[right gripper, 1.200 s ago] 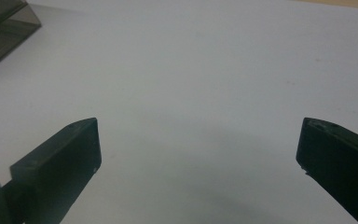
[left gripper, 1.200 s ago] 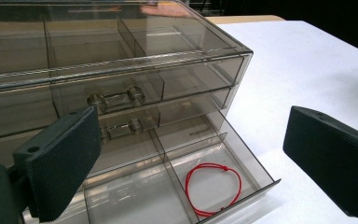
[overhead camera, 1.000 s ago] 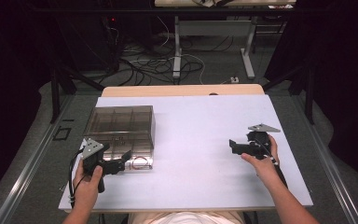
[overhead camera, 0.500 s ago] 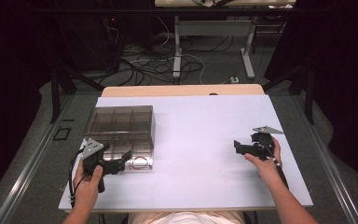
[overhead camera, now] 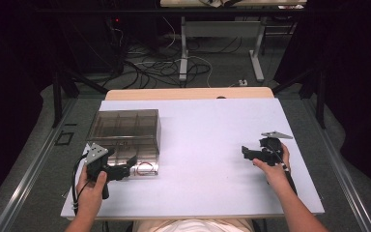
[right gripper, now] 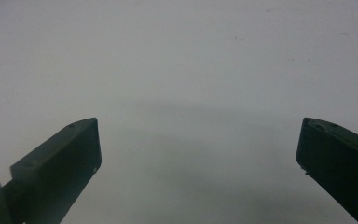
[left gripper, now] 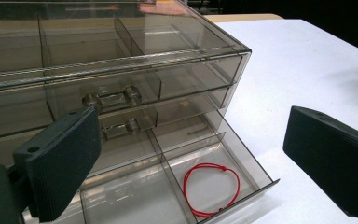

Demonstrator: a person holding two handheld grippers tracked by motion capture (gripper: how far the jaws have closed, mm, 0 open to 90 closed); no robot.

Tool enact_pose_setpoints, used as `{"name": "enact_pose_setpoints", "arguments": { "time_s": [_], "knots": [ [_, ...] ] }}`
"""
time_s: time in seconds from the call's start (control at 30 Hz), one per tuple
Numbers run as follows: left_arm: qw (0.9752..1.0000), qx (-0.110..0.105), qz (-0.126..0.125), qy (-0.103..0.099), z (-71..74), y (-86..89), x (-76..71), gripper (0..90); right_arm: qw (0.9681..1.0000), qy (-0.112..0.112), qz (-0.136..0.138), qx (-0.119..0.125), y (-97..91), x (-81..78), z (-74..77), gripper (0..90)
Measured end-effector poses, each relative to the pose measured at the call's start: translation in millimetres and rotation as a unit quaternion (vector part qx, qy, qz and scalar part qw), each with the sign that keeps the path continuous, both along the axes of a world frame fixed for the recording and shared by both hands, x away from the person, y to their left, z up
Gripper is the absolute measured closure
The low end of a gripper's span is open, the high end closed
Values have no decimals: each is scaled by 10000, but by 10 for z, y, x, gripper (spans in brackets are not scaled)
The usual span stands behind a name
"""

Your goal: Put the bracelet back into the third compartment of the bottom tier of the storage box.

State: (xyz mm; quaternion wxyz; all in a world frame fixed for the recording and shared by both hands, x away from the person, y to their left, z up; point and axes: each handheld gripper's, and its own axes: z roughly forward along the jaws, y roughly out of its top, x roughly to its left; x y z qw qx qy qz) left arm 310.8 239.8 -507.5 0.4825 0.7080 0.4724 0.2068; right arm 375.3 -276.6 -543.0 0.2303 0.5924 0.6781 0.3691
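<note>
White surface (overhead camera: 207, 145) carries a smoky drawer box (overhead camera: 125, 128), its bottom drawer (left gripper: 177, 186) open on a red cord loop (left gripper: 212, 189); the left gripper (overhead camera: 125, 170) waits wide-jawed while the right gripper (overhead camera: 245, 152), jaws wide and empty, has drifted slightly rightward, suggesting no grasp begun.

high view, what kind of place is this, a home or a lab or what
Most likely a lab or a recording workspace, not a home. A white table stands among dark curtains, loose cables run over the floor behind it, and a second desk's metal legs stand farther back. On the table sits a clear drawer organizer.
</note>
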Motion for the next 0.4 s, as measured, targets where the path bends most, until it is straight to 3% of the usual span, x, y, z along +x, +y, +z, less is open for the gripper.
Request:
{"name": "enact_pose_setpoints", "arguments": {
  "time_s": [0.4],
  "knots": [
    [10000,0,1,7,0,5,8,41,10000,58,-54,40,-35,13,-17,0]
  ]
}}
